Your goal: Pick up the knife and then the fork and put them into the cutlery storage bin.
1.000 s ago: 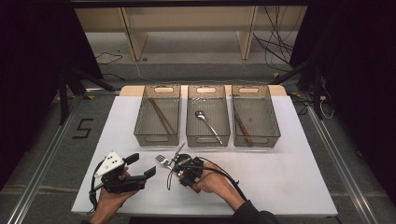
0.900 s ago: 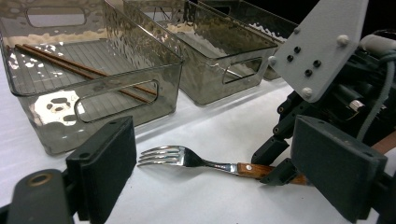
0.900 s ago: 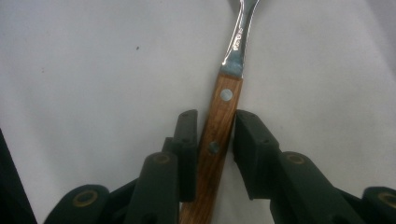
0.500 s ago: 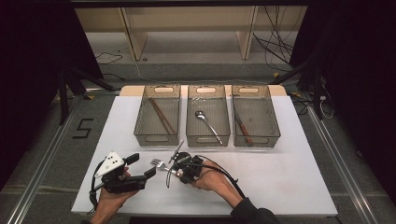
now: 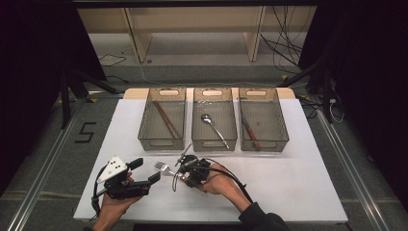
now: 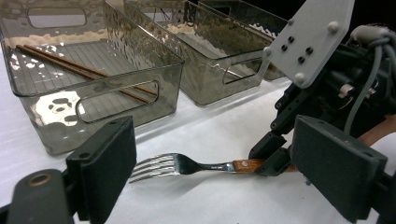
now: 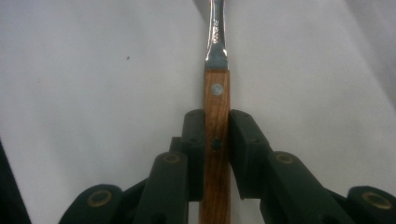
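— Two grippers; what had the right gripper [image 5: 179, 172] got?
— Its jaws had just closed onto the wooden-handled steel fork [image 6: 187, 164], tines lying between the left gripper's [image 5: 144, 169] wide-open, empty jaws.
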The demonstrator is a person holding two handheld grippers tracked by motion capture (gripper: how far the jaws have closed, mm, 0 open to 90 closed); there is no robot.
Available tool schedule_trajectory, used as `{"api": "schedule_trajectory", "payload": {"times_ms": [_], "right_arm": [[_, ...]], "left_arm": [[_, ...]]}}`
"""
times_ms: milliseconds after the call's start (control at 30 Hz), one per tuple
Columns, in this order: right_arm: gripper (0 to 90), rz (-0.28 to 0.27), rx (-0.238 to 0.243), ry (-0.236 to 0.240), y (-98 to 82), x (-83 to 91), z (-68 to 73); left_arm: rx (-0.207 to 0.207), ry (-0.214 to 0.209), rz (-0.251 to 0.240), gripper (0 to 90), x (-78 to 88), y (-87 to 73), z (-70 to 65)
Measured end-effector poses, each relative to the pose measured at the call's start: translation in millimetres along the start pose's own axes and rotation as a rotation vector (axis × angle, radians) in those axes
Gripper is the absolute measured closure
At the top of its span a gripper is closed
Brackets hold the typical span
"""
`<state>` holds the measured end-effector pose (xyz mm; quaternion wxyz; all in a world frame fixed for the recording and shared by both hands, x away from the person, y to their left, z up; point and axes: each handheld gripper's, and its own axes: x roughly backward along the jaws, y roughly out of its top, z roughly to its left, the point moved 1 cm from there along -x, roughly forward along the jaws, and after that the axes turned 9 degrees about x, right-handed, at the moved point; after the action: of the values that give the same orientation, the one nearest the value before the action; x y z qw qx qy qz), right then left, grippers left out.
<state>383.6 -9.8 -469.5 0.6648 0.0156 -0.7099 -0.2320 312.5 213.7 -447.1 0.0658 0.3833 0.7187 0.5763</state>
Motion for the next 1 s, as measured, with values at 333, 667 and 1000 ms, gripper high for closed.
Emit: {"api": "schedule_trajectory", "payload": {"times_ms": [333, 667, 1000], "right_arm": [[77.2, -0.117, -0.037, -0.007, -11.0, 27.3, -11.6], [77.2, -0.228, -0.092, -0.004, -30.3, 59.5, -22.5], [77.2, -0.329, -0.165, -0.041, -53.6, 93.6, -44.0]], "left_arm": [[-0.002, 0.000, 0.004, 13.8, -0.5, -0.3, -0.1], [-0.003, 0.000, 0.009, 13.8, -1.0, -0.5, -0.1], [-0.002, 0.000, 0.009, 13.8, -1.1, -0.5, -0.1]]}}
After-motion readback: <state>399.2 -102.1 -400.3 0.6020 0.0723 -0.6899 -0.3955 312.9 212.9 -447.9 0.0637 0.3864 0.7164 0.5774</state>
